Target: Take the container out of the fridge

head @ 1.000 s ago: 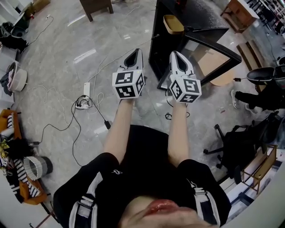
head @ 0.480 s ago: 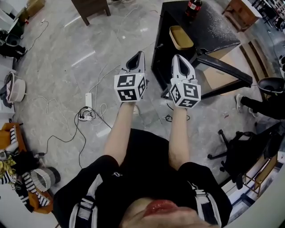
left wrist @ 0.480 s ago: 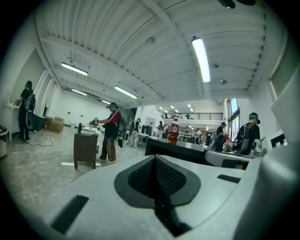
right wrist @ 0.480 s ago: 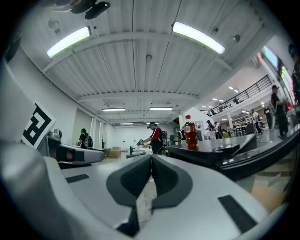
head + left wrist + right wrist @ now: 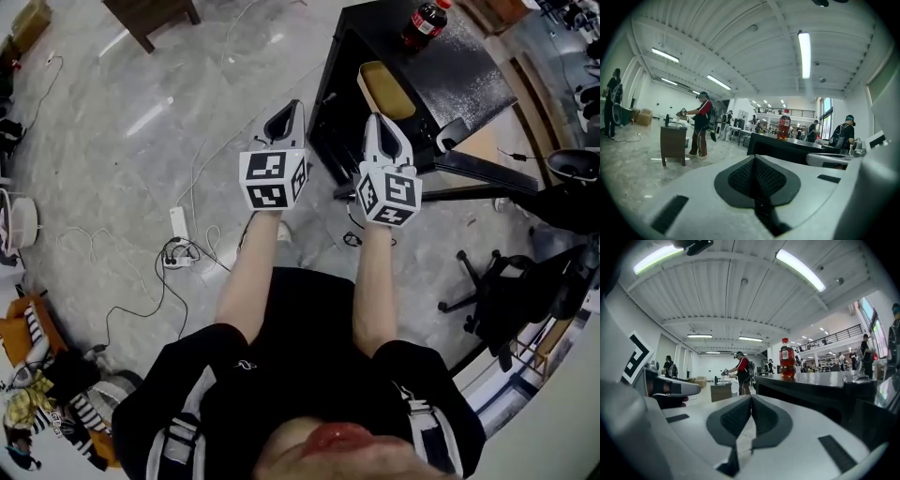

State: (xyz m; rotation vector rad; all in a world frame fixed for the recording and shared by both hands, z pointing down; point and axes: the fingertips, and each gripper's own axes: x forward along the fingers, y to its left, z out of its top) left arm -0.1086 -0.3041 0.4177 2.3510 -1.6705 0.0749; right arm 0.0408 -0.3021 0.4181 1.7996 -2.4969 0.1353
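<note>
In the head view a low black fridge (image 5: 441, 75) stands on the floor ahead and to the right. A tan open container (image 5: 386, 90) rests at its near left edge, and a cola bottle (image 5: 424, 23) stands farther back on top. A dark door panel (image 5: 487, 171) juts out at its right. My left gripper (image 5: 286, 117) and right gripper (image 5: 378, 128) are held side by side, just short of the fridge. Both are shut and hold nothing. The left gripper view shows its shut jaws (image 5: 754, 159) and the bottle (image 5: 783, 126). The right gripper view shows its shut jaws (image 5: 751, 399) and the bottle (image 5: 787, 358).
A power strip (image 5: 176, 225) with trailing cables lies on the marble floor at the left. A black office chair (image 5: 506, 291) stands at the right and a wooden table (image 5: 150, 14) at the back. Bags and clutter (image 5: 37, 394) sit at the lower left. People stand far off (image 5: 701, 124).
The head view has shifted, so the black fridge sits lower in the picture and the cola bottle has come into sight. Both grippers stay shut, side by side.
</note>
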